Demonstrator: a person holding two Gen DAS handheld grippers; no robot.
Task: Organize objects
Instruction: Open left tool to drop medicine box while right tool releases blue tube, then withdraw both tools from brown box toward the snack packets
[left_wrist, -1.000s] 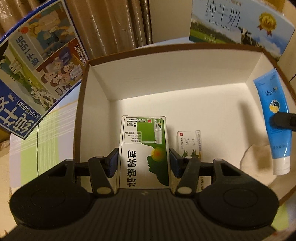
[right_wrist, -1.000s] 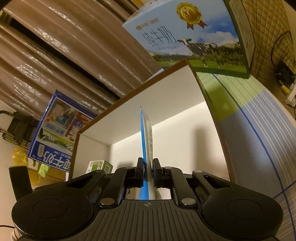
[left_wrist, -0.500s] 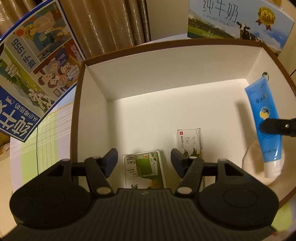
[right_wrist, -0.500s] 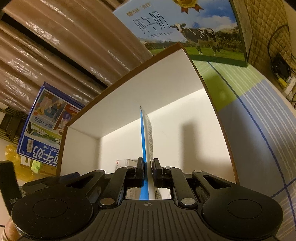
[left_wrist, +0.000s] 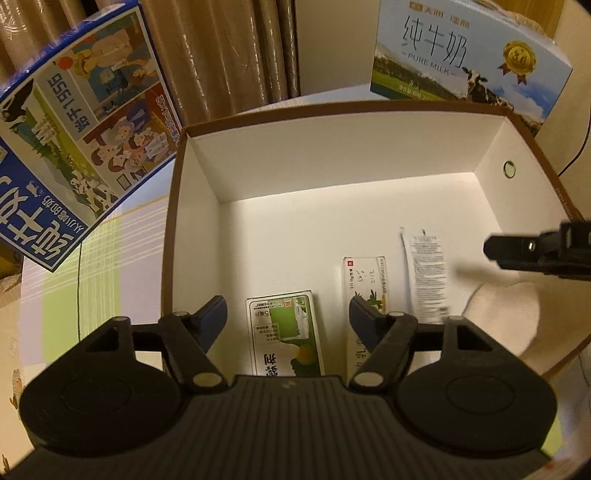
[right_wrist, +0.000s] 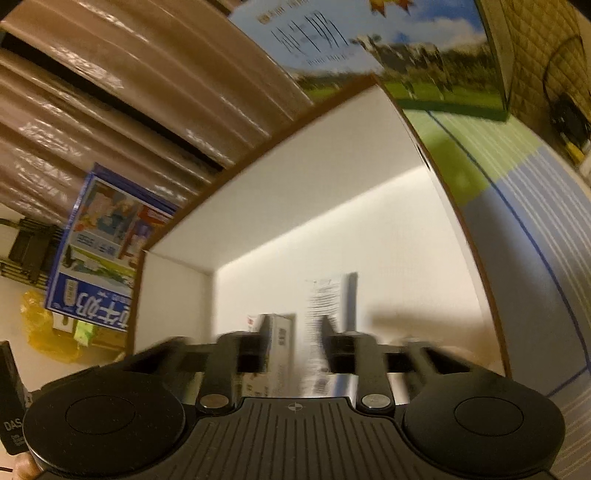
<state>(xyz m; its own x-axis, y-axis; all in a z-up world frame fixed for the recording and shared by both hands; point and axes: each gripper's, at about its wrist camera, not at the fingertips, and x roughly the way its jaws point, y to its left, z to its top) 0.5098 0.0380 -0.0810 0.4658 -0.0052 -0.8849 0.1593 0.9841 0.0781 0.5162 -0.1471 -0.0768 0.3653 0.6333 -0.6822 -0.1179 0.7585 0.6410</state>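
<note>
We hold two hand-held grippers over one open box. The left hand-held gripper (left_wrist: 288, 314) has just been opening and is released, its blue pads spread apart above the green-and-white carton (left_wrist: 284, 332), which lies flat on the box floor and touches neither pad. The right hand-held gripper (right_wrist: 293, 343) has also just been opening; its jaws stand apart and the tube (left_wrist: 426, 273) lies loose on the box floor, printed white side up, blurred in the right wrist view. From the left wrist view we see the right hand-held gripper's tip reaching in over the right wall, clear of the tube.

The white-lined box (left_wrist: 195, 236) with a brown rim holds three things, lying roughly side by side near the front: the green-and-white carton on the left, one slim white carton (left_wrist: 364, 273) in the middle, and the tube on the right.

Outside the box we count two milk cartons standing on the striped counter (left_wrist: 96, 258): a blue one with cartoon figures (left_wrist: 77, 122) at the left, and a pale one with a cow and a gold medal (left_wrist: 469, 59) behind the far right corner.
</note>
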